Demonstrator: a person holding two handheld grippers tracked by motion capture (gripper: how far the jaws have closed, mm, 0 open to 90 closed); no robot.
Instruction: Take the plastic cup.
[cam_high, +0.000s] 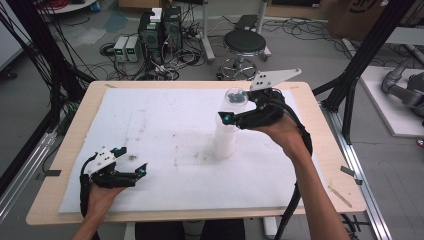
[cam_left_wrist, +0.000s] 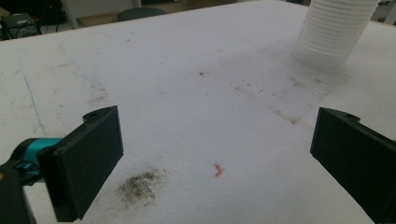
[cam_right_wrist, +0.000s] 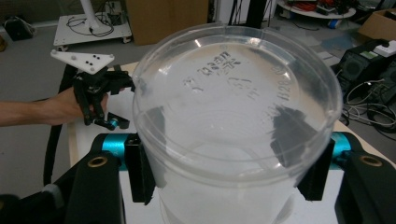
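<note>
Clear plastic cup, base embossed with unreadable mirrored lettering, clenched in right gripper atop white cup stack mid-table; left gripper released, resting near table's front-left corner.

Grey floor; black stool; tangled cables; wooden table under white mat

The left gripper hovers with jaws wide apart above the white foam sheet. Between them lie a dark smudge and an orange scrap. A stack of white cups stands far off.
</note>
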